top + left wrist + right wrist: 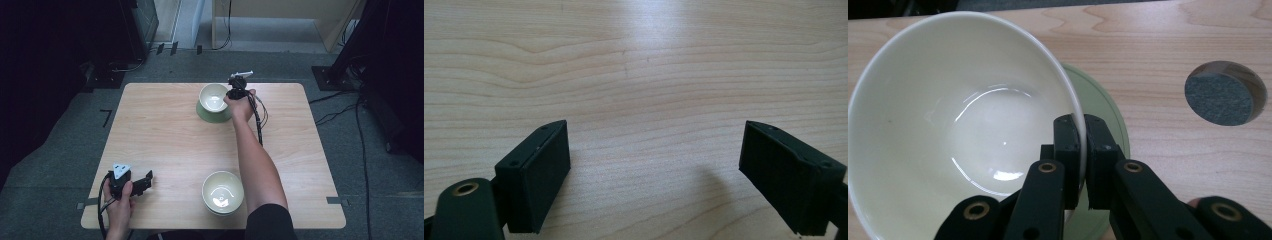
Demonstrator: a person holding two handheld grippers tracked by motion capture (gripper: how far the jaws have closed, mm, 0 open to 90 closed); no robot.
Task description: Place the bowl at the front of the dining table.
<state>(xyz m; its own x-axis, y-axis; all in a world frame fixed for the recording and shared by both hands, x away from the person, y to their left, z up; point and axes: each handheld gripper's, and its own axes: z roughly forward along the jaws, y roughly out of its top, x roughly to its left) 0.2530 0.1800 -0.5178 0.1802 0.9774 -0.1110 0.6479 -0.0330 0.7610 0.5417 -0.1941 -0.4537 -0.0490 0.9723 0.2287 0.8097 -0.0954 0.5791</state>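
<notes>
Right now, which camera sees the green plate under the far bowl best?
The high view: the green plate peeks out around the far bowl. The right gripper view catches just its edge behind the bowl; the left gripper view faces bare table.

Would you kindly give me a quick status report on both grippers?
Right gripper shut on far bowl rim, over green plate. Left gripper open, idle above table. Near bowl untouched.
</notes>
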